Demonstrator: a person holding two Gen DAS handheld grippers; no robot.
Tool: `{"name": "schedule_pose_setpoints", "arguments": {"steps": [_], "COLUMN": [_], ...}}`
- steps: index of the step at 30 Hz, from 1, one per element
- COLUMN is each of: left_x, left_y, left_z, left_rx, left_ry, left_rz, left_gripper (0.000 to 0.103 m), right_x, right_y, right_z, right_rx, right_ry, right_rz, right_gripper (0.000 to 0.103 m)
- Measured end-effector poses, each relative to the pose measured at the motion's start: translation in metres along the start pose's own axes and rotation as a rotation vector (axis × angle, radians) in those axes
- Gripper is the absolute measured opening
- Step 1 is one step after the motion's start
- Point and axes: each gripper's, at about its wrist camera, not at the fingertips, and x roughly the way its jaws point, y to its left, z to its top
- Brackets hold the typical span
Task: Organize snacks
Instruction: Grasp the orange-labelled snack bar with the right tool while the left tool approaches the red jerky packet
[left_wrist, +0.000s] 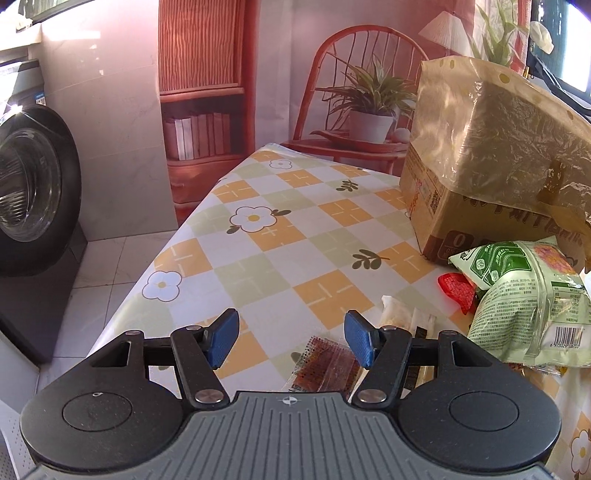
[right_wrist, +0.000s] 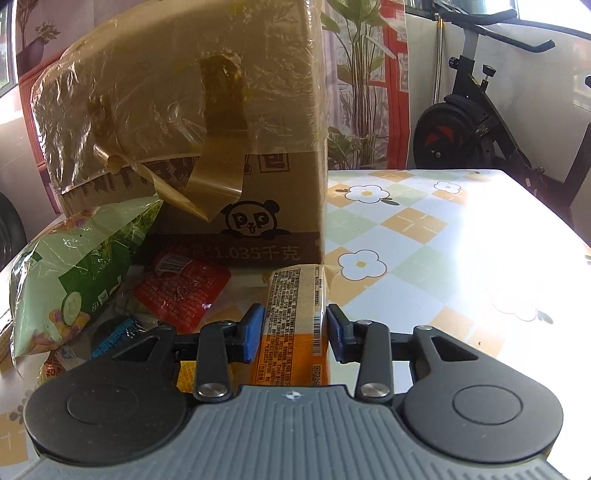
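Observation:
My right gripper (right_wrist: 295, 330) is shut on a long yellow-and-orange snack packet (right_wrist: 295, 291), with a blue pad against each long side. To its left lie a red packet (right_wrist: 181, 291), a green bag (right_wrist: 74, 280) and a blue packet (right_wrist: 114, 336), all in front of a taped cardboard box (right_wrist: 221, 110). My left gripper (left_wrist: 291, 338) hangs open over the checked tablecloth (left_wrist: 258, 258), holding nothing. A reddish-brown mesh-pattern packet (left_wrist: 325, 365) lies under it near the right pad. A pale packet (left_wrist: 397, 314), a red packet (left_wrist: 456, 291) and green bags (left_wrist: 532, 306) lie to the right, beside the box (left_wrist: 480, 166).
The table's left edge drops to a tiled floor, where a washing machine (left_wrist: 33, 184) stands. An exercise bike (right_wrist: 480, 122) stands beyond the table's far right corner. A printed backdrop with a chair and plant (left_wrist: 369, 99) hangs behind the table.

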Motion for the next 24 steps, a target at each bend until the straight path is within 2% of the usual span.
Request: {"name": "schedule_pose_setpoints", "arguments": {"steps": [9,16,21,24], "left_x": [0.01,0.02,0.023,0.024], "left_y": [-0.002,-0.011,-0.017,-0.026], "left_z": [-0.014,-0.022,-0.024,-0.025], "left_rx": [0.096,0.153,0.166,0.209], "left_ry": [0.036,0.089,0.088,0.09], "left_rz": [0.013,-0.029,-0.05,-0.058], "left_gripper": [0.066,0.067,0.069,0.069], "right_x": [-0.003,-0.003,-0.002,-0.002], "right_y": [-0.004,-0.005,-0.005,-0.005], "right_z": [-0.005,-0.006,-0.006,-0.006], "right_rx": [0.002,0.006,0.006,0.006], "right_ry": [-0.034,-0.036,-0.036,-0.036], "right_rz": [0.018,0.023,0.023,0.023], "right_gripper": [0.039,0.039,0.039,0.039]}}
